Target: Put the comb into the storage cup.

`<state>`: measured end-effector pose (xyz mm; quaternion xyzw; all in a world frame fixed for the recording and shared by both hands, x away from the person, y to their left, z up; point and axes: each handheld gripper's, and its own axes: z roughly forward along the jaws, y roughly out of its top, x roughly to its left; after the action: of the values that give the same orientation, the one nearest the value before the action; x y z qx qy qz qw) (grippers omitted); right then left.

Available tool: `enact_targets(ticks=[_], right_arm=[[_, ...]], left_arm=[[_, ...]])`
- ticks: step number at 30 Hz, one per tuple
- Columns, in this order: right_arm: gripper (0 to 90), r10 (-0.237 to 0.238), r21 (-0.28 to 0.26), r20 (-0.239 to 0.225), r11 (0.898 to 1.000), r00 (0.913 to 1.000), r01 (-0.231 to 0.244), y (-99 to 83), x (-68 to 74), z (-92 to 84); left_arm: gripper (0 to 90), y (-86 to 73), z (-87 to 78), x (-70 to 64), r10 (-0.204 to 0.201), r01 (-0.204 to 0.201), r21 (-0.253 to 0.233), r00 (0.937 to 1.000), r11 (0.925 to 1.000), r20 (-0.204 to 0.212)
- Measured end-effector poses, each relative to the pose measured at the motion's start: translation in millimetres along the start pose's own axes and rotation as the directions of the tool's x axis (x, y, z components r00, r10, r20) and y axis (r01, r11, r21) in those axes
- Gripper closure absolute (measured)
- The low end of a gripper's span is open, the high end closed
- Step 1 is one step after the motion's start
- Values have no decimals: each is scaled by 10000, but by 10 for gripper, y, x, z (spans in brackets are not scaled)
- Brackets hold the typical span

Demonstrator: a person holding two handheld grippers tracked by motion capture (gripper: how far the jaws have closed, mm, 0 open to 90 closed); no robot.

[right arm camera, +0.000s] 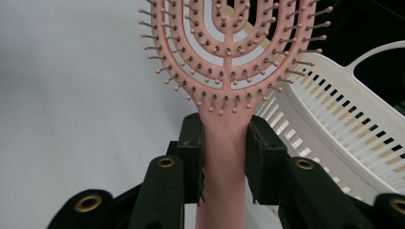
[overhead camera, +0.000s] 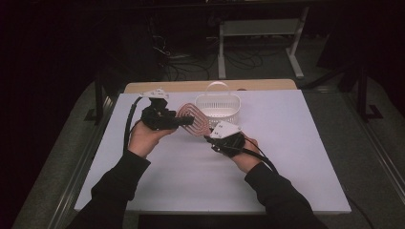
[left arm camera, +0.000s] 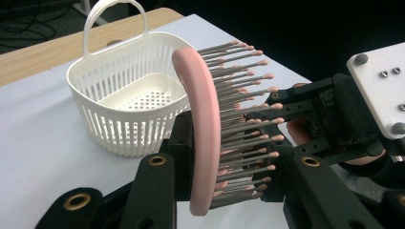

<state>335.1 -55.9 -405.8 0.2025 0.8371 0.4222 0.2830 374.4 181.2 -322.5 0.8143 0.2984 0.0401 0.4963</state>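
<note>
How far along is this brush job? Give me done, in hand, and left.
Done: the pink hairbrush is off the table, and the white basket stands upright behind it. In hand: the right gripper is clamped on the handle and the left gripper on the bristled head, both shut, so it looks like a handover. Left: the basket is empty in the left gripper view, so, if it is the goal, the brush has yet to go in.

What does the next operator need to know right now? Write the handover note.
Left gripper: shut on the pink hairbrush, gripping its head edge-on.
Right gripper: shut on the same brush's handle.
The brush is held between both grippers above the white table, just in front of the white basket, which stands upright and empty.
Done: brush lifted, held by both grippers.
Left: probably release one grip and put the brush in the basket.
</note>
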Motion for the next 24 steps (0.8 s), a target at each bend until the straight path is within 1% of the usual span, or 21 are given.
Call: enact_targets(ticks=[10, 13, 15, 18, 21, 24], right_arm=[[676, 116, -39, 29, 9999, 9999, -116, -2, 2, 13], [660, 179, -63, 24, 9998, 9998, -178, -2, 1, 26], [651, 166, -53, 59, 9998, 9998, -166, 2, 8, 37], [665, 202, -17, 116, 9998, 9997, -202, -3, 3, 47], [660, 250, 3, 79, 9997, 9997, -250, -2, -1, 49], [648, 282, 12, 109, 9996, 9995, -283, -5, -1, 62]], left_arm=[[661, 13, 0, -26, -49, 50, 59, 9999, 10000, -120], [662, 10, 18, -36, -108, 108, 76, 9999, 9999, -38], [662, 13, 30, -48, -45, 46, 121, 10000, 9999, -58], [662, 12, 32, -46, -52, 52, 107, 10000, 9999, -75], [662, 13, 34, -44, -76, 77, 106, 9999, 9999, -80], [662, 14, 34, -45, -149, 149, 53, 9999, 9999, 48]])
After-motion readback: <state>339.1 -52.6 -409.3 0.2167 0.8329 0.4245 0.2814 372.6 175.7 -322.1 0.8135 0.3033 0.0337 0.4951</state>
